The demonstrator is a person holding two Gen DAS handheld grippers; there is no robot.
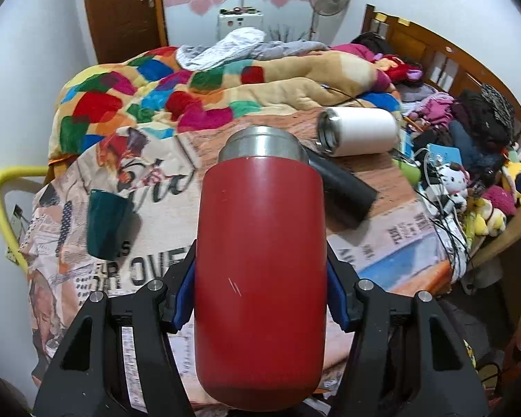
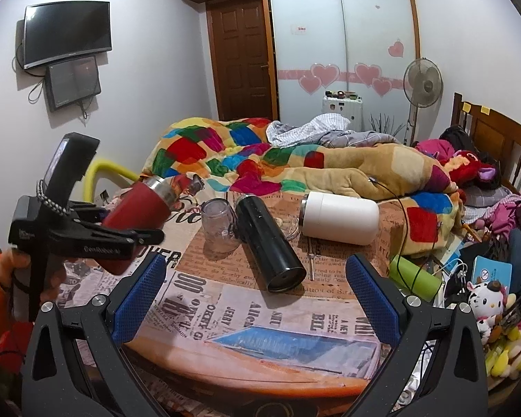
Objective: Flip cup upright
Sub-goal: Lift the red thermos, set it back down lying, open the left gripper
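My left gripper [image 1: 260, 288] is shut on a red steel cup [image 1: 260, 264], its metal rim pointing away from the camera. In the right wrist view the left gripper [image 2: 132, 234] holds the red cup [image 2: 139, 208] tilted above the table's left side, rim up and to the right. My right gripper [image 2: 257, 299] is open and empty over the table's near edge. A black cup [image 2: 269, 243] and a white cup [image 2: 340, 217] lie on their sides. A clear glass cup [image 2: 218, 226] stands upside down beside the black one.
The round table [image 2: 260, 375] carries a newspaper-print cloth. A dark green cup [image 1: 106, 224] stands on it at the left. A green cylinder [image 2: 415, 276], cables and plush toys [image 2: 486, 302] crowd the right edge. A bed with a colourful blanket [image 2: 260, 160] lies behind.
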